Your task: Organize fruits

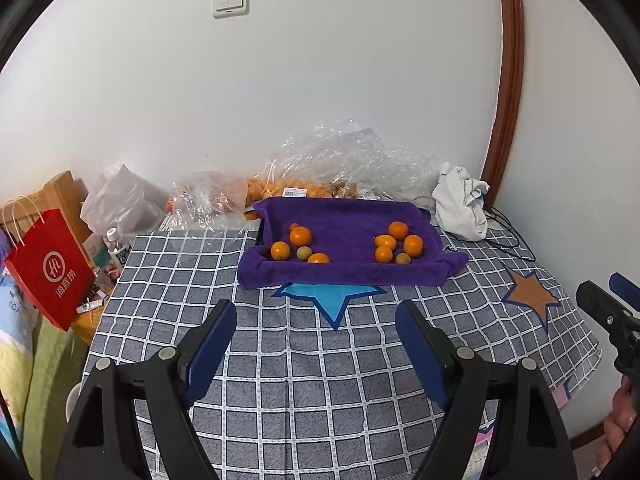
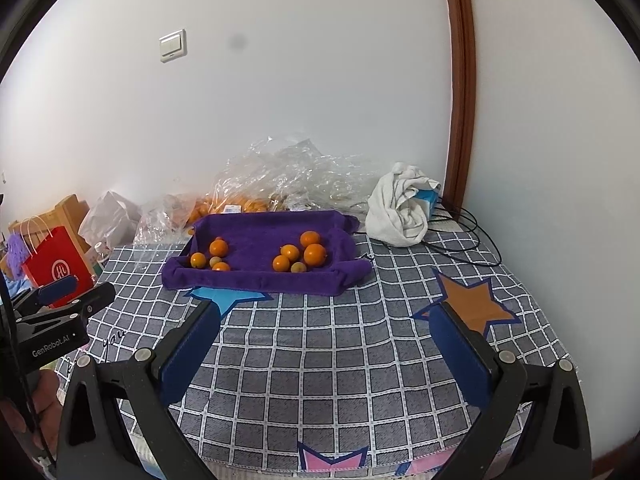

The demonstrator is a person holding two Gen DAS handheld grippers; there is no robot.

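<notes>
Both tongs idle over the checked tablecloth (image 1: 304,392), short of the tray. Left gripper (image 1: 316,320): jaws well apart, nothing between them. Right gripper (image 2: 326,320): jaws spread wider, also empty. Neither touches the cloth or any fruit as far as I can see. My read: staged at the near edge for a clear look at the tray before a pick.

Container: tray draped in a purple towel (image 1: 344,272), at 12 o'clock from the left gripper, 11 o'clock from the right. The towel is folded up over the rim, probably so round fruit doesn't roll off.

Contents, two clusters, well apart:
- left group (image 1: 298,246): about four oranges plus one paler greenish fruit, touching or nearly so
- right group (image 1: 398,246): four oranges plus one pale one at the front

Looks like sorting is partway or nearly done; can't tell the sorting rule, since both piles hold the same mix.

Behind the tray at 12 o'clock: crumpled clear plastic bags (image 1: 340,168) holding more orange fruit, likely the supply. Count unreadable.

Off-task: white cloth (image 1: 460,204) at 1 o'clock beside the bags, red paper bag (image 1: 50,268) at 9 o'clock off the table edge.
</notes>
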